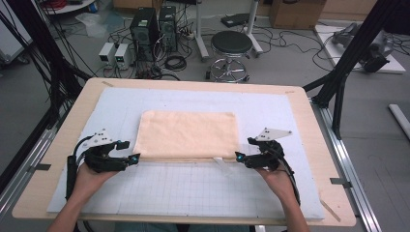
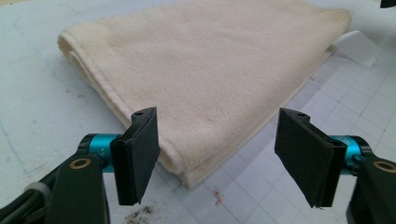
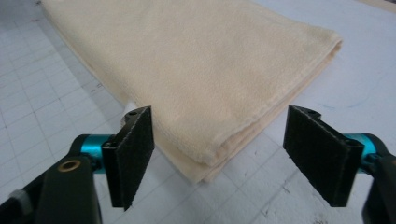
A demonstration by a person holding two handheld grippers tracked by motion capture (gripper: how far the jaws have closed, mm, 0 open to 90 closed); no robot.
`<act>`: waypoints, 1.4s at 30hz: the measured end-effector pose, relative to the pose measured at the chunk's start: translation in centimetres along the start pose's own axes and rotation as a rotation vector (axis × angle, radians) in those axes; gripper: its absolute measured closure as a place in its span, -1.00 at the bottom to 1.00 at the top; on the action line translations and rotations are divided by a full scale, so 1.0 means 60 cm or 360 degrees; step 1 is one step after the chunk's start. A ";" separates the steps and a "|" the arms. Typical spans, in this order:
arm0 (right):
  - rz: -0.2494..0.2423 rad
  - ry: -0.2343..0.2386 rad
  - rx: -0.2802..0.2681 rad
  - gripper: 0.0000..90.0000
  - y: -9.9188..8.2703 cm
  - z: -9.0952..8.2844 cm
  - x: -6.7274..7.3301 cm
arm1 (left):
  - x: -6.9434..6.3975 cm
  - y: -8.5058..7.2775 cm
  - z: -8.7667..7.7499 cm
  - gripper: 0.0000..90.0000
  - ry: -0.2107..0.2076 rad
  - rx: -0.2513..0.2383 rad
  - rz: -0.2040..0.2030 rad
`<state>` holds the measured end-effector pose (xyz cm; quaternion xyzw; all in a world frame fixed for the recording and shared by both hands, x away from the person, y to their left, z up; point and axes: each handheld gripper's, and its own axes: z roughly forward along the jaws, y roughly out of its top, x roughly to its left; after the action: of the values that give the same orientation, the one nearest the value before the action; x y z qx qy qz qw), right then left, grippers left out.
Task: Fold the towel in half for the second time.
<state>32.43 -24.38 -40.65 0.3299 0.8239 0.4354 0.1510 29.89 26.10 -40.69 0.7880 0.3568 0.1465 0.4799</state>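
High view showed my left gripper (image 1: 131,151) and right gripper (image 1: 241,149) at the folded towel's (image 1: 187,133) near corners on the desk (image 1: 63,121). Left gripper view: fingers (image 2: 140,154) released, towel corner between them. Right gripper view: fingers (image 3: 133,151) likewise released, untouching.

stool (image 1: 231,46), computer towers (image 1: 153,26), cardboard box (image 1: 296,12)
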 end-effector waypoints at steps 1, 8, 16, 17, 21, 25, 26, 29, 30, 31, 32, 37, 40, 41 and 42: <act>0.0006 -0.0002 -0.0001 -0.51 -0.003 -0.004 0.001 | 0.000 -0.002 -0.003 -0.34 0.0003 -0.0001 0.0005; 0.0023 -0.0004 -0.0026 -0.62 -0.021 -0.022 0.004 | -0.003 -0.015 -0.016 -0.45 0.0025 0.0011 -0.0010; 0.0044 -0.0013 -0.0041 -0.69 -0.034 -0.038 0.010 | -0.015 -0.028 -0.031 -0.52 0.0025 0.0023 0.0001; 0.0040 -0.0015 -0.0046 -0.69 -0.035 -0.040 0.011 | -0.017 -0.029 -0.032 -0.52 0.0022 0.0026 0.0003; 0.0033 -0.0023 -0.0061 -0.69 -0.040 -0.048 0.016 | -0.025 -0.033 -0.037 -0.53 0.0021 0.0037 0.0018; 0.0040 -0.0033 -0.0076 -0.71 -0.045 -0.056 0.020 | -0.029 -0.038 -0.041 -0.54 0.0023 0.0040 0.0015; 0.0046 -0.0028 -0.0073 -0.71 -0.047 -0.059 0.021 | -0.029 -0.039 -0.042 -0.54 0.0023 0.0041 0.0013; 0.0049 -0.0038 -0.0079 -0.72 -0.054 -0.065 0.022 | -0.028 -0.043 -0.046 -0.54 0.0022 0.0045 0.0010; 0.0051 -0.0041 -0.0082 -0.72 -0.056 -0.067 0.021 | -0.028 -0.045 -0.046 -0.54 0.0022 0.0045 0.0006; 0.0055 -0.0045 -0.0084 -0.72 -0.057 -0.069 0.020 | -0.028 -0.047 -0.047 -0.54 0.0023 0.0052 0.0004; 0.0066 -0.0046 -0.0089 -0.72 -0.059 -0.071 0.019 | -0.028 -0.049 -0.047 -0.54 0.0020 0.0056 -0.0001; 0.0064 -0.0049 -0.0102 -0.72 -0.063 -0.079 0.022 | -0.027 -0.055 -0.053 -0.54 0.0031 0.0065 -0.0006; 0.0067 -0.0053 -0.0117 -0.72 -0.064 -0.083 0.025 | -0.029 -0.058 -0.058 -0.54 0.0033 0.0057 -0.0013; 0.0064 -0.0054 -0.0125 -0.72 -0.064 -0.084 0.025 | -0.030 -0.058 -0.060 -0.54 0.0037 0.0054 -0.0012; 0.0072 -0.0052 -0.0124 -0.72 -0.065 -0.086 0.027 | -0.031 -0.058 -0.062 -0.54 0.0041 0.0046 -0.0015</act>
<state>26.88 -28.05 -40.80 0.3494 0.7961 0.4649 0.1674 25.00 28.21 -41.66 0.7912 0.3687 0.1493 0.4644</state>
